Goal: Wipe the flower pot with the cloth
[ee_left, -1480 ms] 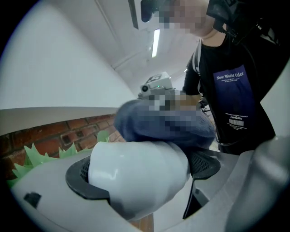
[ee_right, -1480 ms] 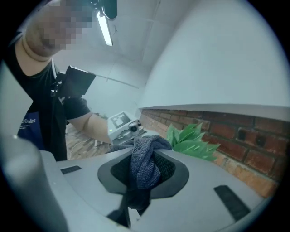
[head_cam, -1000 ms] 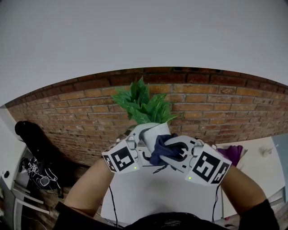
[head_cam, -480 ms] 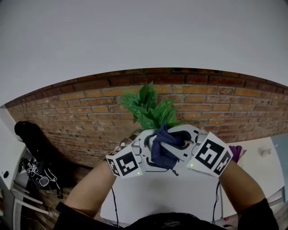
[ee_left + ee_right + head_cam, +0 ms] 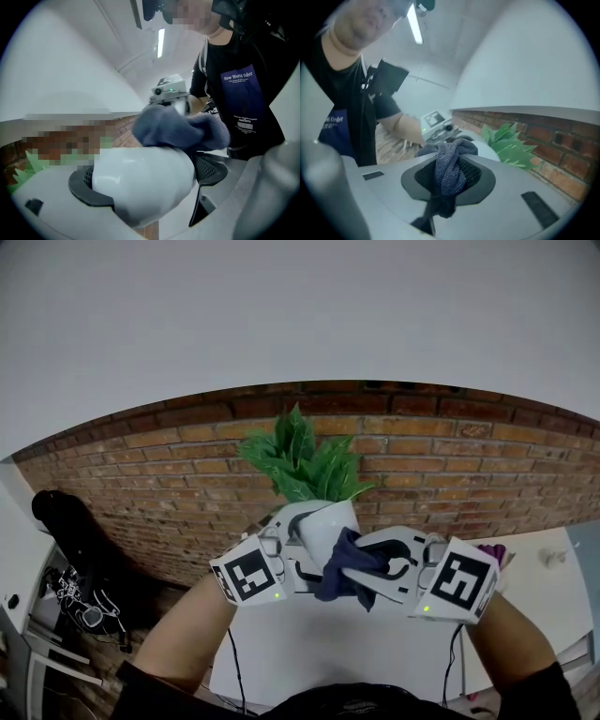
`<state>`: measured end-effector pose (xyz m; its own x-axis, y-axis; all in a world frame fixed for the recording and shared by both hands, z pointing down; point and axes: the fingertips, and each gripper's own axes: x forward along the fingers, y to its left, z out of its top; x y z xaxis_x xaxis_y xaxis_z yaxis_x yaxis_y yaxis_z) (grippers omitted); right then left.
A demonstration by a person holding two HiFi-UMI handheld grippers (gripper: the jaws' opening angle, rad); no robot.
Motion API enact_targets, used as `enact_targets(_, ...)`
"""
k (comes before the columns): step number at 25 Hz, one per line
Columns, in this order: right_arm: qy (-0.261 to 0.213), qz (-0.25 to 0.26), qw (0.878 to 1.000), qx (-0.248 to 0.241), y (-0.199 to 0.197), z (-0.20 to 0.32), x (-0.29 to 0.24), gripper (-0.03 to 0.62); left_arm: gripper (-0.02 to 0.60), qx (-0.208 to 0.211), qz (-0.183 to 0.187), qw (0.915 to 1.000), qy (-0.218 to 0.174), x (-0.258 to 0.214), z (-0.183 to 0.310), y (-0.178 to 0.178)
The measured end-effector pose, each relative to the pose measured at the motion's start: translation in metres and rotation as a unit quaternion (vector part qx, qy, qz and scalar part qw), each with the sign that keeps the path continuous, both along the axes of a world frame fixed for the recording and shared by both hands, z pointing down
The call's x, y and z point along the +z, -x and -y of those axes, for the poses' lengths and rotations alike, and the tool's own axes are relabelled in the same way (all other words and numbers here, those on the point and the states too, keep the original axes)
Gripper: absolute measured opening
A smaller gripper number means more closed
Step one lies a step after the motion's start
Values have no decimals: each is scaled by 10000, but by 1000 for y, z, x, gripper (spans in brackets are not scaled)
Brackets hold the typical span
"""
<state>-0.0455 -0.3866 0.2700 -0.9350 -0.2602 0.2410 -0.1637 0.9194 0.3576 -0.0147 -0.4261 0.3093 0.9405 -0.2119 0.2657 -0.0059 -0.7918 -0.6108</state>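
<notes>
The white flower pot (image 5: 323,521) holds a green leafy plant (image 5: 300,457) that stands upright out of its mouth, its leaves spreading above the rim. The pot is gripped by the left gripper (image 5: 298,542), whose two dark pads press on opposite sides of its smooth rounded wall, so it is held up in front of the person rather than standing on anything. The right gripper (image 5: 367,566) has its jaws nearly together on a bunched dark blue cloth (image 5: 342,563). One fold is pinched between the pads, a tail hangs down below them, and the bulk of the cloth pushes forward against the pot's side just under the rim, on the side facing the person. The two grippers sit close together, almost touching, with the person's bare forearms (image 5: 183,638) running back from them. Below lies a white table (image 5: 309,648), with thin dark cables trailing over its near edge. Behind it runs a red brick wall (image 5: 450,456) with a plain white wall (image 5: 281,315) above. A purple thing (image 5: 492,554), perhaps fabric, lies at the table's right end, and dark gear (image 5: 66,521) stands to the left.
</notes>
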Motion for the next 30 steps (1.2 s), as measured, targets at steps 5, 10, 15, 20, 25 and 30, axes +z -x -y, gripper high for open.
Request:
enact_targets(5,255,494,9946,880,-10,55,-39,57,541,296,16,9996,22,-7,-16,4)
enact_targets(10,454,348,9971,510,-7,34,-14,57,541,176,-48,9998,-36,-7,-9,3)
enact_targets(15,513,-220,9984,-13,-19,-2,30,57,540,-85,-60,9998,-141,-2,-3,-3)
enact_targets(20,666,479,9966,58,-25,8,-1,57,538,121,-124,9998,-2,-7,-11,2)
enact_targets(25,861,1110,9872,762,-28,56,-35,57,538,592,-168,9981,-10,-14,-33,2)
enact_targets(30,1333,1094,9843,375,-30,36,-10,57,540,429,-309,9986,-22,-20,-22,4)
